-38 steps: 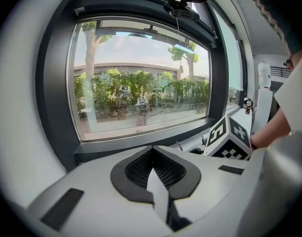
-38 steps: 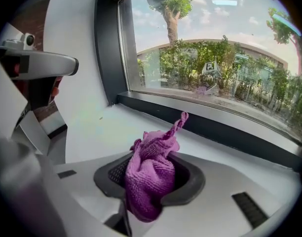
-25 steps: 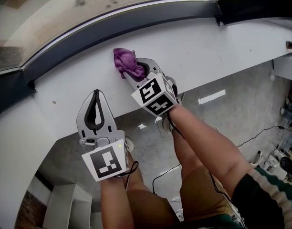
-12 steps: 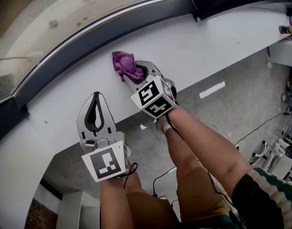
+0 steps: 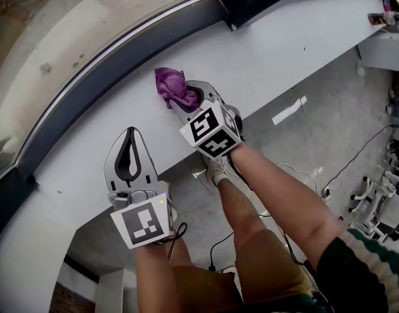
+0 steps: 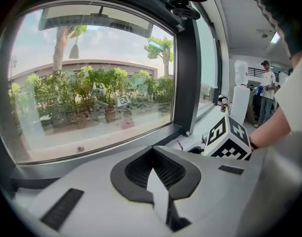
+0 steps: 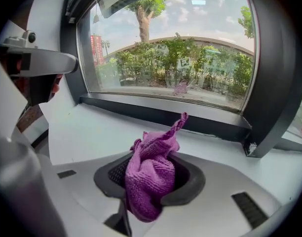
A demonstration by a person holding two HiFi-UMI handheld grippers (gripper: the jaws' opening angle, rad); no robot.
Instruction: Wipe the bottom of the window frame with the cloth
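A crumpled purple cloth [image 5: 173, 89] [image 7: 152, 174] is pinched in my right gripper [image 5: 186, 100] [image 7: 151, 191], which is shut on it above the white sill [image 5: 265, 51]. The cloth bunches out past the jaws toward the dark bottom rail of the window frame [image 5: 121, 54] [image 7: 166, 115], a short way off it. My left gripper [image 5: 128, 150] [image 6: 156, 181] hangs over the sill's near edge to the left, jaws shut with nothing between them. Its view faces the window glass and the frame's bottom rail [image 6: 106, 152].
A dark vertical mullion [image 7: 272, 98] [image 6: 188, 73] meets the bottom rail right of the cloth. Below the sill's edge are a grey floor [image 5: 297, 149] with cables and the person's legs. A person [image 6: 266, 90] stands far off at the room's right.
The head camera has swung, so the sill and frame slide left and tilt in view. Both grippers hold about the same places; the cloth stays gripped.
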